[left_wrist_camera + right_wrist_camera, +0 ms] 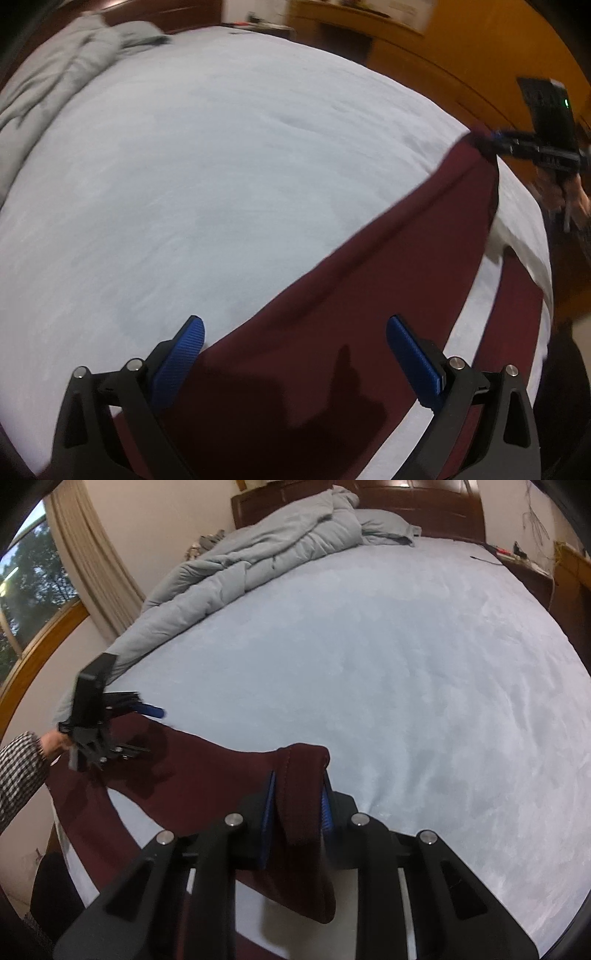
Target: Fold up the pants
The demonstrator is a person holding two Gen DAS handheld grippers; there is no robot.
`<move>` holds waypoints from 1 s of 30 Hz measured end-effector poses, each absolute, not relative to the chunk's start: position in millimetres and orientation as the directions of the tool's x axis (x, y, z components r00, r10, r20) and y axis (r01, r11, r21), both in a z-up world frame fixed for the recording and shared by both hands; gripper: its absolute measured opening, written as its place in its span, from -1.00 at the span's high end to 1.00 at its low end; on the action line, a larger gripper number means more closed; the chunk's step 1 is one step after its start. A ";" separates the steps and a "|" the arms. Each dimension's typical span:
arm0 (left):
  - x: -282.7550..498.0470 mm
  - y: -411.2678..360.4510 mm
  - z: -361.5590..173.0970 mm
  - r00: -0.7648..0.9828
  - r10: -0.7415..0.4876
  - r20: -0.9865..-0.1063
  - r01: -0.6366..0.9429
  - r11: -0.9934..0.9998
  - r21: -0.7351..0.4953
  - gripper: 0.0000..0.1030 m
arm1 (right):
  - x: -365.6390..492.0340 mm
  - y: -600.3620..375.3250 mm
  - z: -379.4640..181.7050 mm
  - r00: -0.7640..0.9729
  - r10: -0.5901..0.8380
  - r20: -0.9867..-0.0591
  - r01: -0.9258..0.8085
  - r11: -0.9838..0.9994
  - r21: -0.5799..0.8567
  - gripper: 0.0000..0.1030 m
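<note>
Your right gripper (297,801) has its jaws clamped on a bunched edge of the maroon pants (207,775), lifting it off the bed (406,664). Your left gripper (295,347) is spread wide with nothing gripped, hovering over the fabric. The rest lies flat at the bed's 6 o'clock edge, quilt (258,550) at 11.

Wide bed with pale blue-grey sheet (406,657); rumpled grey quilted duvet (236,557) lay along its far side. Dark wooden headboard (417,513) behind. Cream curtain (92,554) beside wood-framed window (40,627). Orange-brown wooden cabinet (461,51).
</note>
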State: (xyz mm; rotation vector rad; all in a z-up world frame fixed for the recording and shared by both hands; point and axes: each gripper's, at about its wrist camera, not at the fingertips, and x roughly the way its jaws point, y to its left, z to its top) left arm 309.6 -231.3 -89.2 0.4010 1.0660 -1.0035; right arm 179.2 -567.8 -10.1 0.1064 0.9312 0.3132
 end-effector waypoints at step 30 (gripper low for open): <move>156.2 -198.1 -15.0 0.312 -0.411 -0.857 0.806 0.592 0.010 0.72 | 71.3 -549.3 13.7 0.655 0.332 -0.678 -0.208 0.943 0.261 0.66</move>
